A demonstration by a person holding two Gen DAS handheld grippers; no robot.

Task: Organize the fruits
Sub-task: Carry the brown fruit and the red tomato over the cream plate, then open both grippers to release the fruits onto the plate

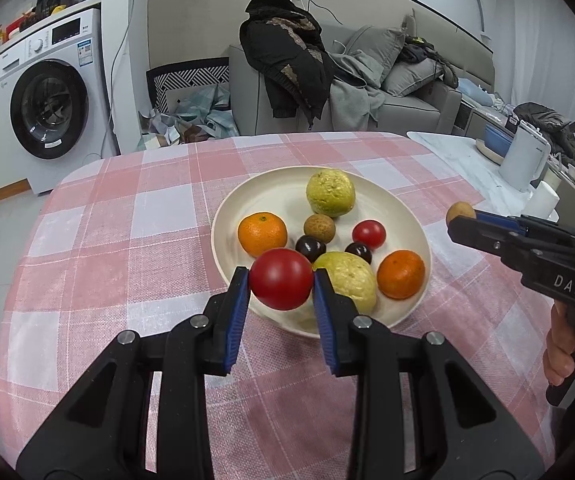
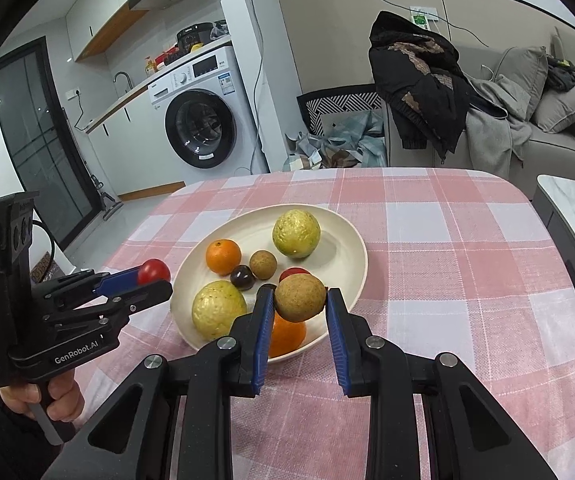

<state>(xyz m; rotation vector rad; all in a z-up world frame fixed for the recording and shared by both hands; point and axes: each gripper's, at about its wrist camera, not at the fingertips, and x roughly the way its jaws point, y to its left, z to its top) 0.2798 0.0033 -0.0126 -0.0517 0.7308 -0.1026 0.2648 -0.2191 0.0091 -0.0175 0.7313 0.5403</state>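
A cream plate [image 1: 283,178] [image 2: 343,240] on the pink checked tablecloth holds two green-yellow fruits [image 1: 330,192] [image 2: 296,233], two oranges [image 1: 262,234] [image 2: 223,256], a brown longan [image 1: 319,228] [image 2: 263,264], dark cherries [image 1: 310,247] and a small tomato [image 1: 369,233]. My left gripper [image 1: 281,280] is shut on a red tomato [image 1: 281,279] above the plate's near rim; it shows in the right wrist view [image 2: 154,270]. My right gripper [image 2: 300,298] is shut on a brown longan [image 2: 300,298], right of the plate in the left wrist view [image 1: 460,213].
A white kettle [image 1: 524,160] and a paper roll [image 1: 543,199] stand on a marble side table at the right. A washing machine [image 2: 203,120] and a sofa with clothes [image 1: 327,76] stand behind the table.
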